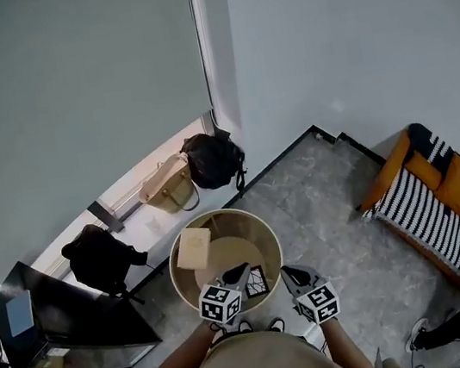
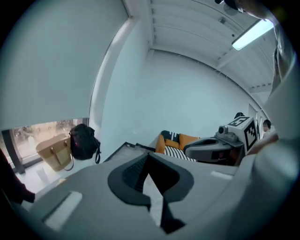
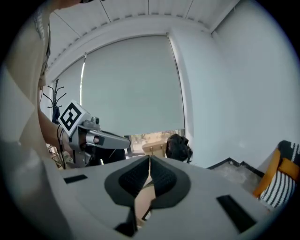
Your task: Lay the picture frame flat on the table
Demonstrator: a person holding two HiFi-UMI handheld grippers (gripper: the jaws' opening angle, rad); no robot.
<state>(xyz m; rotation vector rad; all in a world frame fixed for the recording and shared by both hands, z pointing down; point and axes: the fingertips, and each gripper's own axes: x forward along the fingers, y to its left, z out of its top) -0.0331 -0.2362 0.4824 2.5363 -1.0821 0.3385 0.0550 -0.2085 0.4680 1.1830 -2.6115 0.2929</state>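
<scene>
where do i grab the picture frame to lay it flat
Pinch the picture frame by its thin upper edge, coming from the person's side of the table. It seems to stand propped near that rim, between the left gripper and right gripper, so the edge is nearest. Both are shut, so open one first.
</scene>
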